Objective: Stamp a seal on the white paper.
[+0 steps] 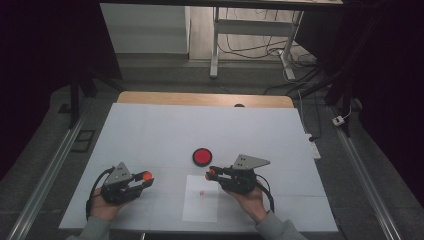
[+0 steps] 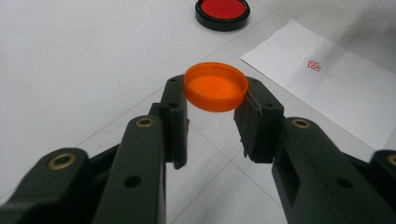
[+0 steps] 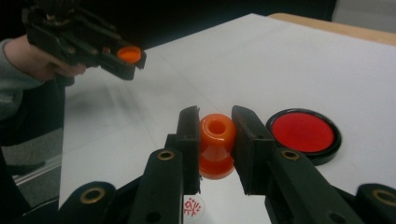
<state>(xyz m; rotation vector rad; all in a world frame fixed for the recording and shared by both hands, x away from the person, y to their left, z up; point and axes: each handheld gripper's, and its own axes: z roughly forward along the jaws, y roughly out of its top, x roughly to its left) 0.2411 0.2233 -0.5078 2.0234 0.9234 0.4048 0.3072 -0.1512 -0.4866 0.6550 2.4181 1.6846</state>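
Stamping step looks done: red mark on white paper sheet [image 1: 201, 199]. Right gripper [image 3: 215, 135] clamped on orange plastic stamp, just above sheet. Left gripper [image 2: 215, 95] pinching round orange cap [image 2: 215, 87], left of sheet. Next, likely: recap stamp, aligning cap squarely.

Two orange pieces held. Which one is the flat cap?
The orange cap in the left claw: shallow disc. The right claw holds the taller orange stamp.

Dim room, grey floor [image 1: 165, 80], white desk frame [image 1: 250, 30] behind.
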